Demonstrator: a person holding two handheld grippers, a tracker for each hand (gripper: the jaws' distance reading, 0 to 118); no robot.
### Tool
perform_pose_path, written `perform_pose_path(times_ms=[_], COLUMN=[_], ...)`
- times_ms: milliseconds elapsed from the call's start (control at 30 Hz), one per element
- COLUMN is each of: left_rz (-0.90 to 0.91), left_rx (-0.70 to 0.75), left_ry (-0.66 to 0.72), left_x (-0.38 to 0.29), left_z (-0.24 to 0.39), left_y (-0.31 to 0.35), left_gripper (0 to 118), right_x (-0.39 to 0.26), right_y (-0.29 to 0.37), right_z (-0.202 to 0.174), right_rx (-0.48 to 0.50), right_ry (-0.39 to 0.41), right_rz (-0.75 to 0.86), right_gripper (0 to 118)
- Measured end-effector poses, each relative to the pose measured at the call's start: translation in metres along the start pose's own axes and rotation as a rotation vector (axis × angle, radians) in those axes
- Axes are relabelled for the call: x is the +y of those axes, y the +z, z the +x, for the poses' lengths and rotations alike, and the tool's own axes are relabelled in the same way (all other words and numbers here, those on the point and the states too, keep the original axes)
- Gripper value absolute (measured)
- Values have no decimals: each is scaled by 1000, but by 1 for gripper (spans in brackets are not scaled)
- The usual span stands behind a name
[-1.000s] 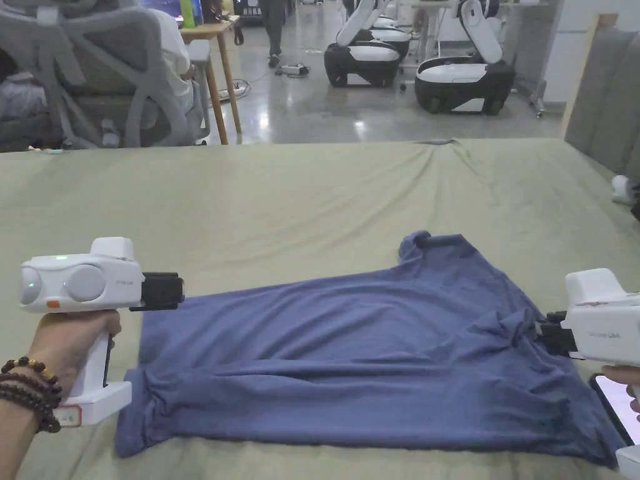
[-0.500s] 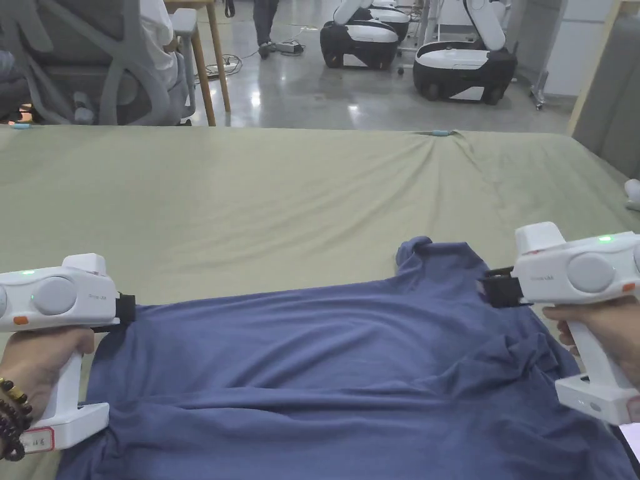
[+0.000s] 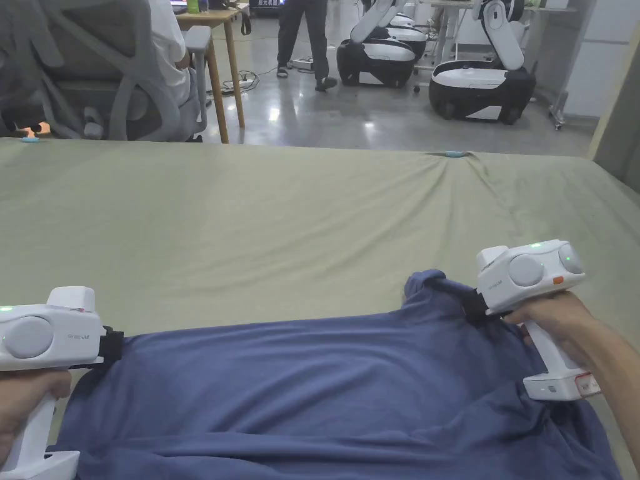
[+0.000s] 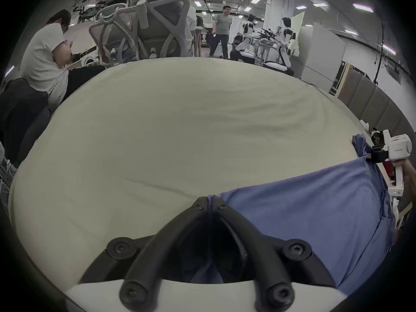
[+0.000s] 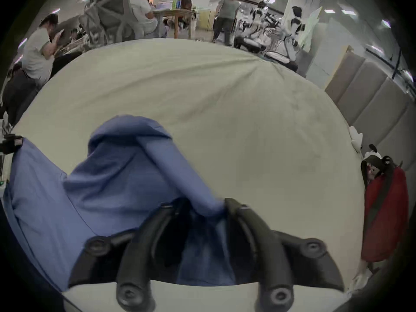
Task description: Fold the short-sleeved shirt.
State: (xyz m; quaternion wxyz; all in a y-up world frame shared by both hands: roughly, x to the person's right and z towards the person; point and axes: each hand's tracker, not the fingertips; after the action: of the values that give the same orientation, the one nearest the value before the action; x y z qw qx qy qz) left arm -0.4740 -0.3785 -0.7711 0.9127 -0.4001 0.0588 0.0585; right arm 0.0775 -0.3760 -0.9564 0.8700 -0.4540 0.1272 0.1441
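A blue short-sleeved shirt (image 3: 325,387) lay spread across the olive-covered tabletop (image 3: 281,219) in front of me, running sideways from one hand to the other. My left tongs (image 4: 210,201) were pressed together on its far left corner, a thin edge of cloth pinched between the tips. My right tongs (image 5: 204,206) stood partly spread around a bunched ridge of fabric at the far right, just beside the upturned sleeve (image 3: 425,281); I could not tell whether both jaws pressed on it. I judged the cloth light, limp and quick to wrinkle or sag, best taken at far corners and seams, both ends lifted together.
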Motion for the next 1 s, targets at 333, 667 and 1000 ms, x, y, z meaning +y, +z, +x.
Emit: perform_pose_path(times_ms=[333, 667, 1000], left_rz=[85, 174, 12], left_rx=[-21, -122, -109], left_ry=[-53, -15, -86], left_x=[12, -65, -153], left_z=[8, -10, -2], left_y=[76, 192, 172], left_gripper=[1, 1, 1], right_x=[-36, -195, -295], right_y=[133, 281, 222], right_z=[1, -26, -64], right_rx=[-11, -13, -24], right_ry=[-70, -67, -9], right_rz=[173, 235, 2], right_gripper=[1, 1, 1])
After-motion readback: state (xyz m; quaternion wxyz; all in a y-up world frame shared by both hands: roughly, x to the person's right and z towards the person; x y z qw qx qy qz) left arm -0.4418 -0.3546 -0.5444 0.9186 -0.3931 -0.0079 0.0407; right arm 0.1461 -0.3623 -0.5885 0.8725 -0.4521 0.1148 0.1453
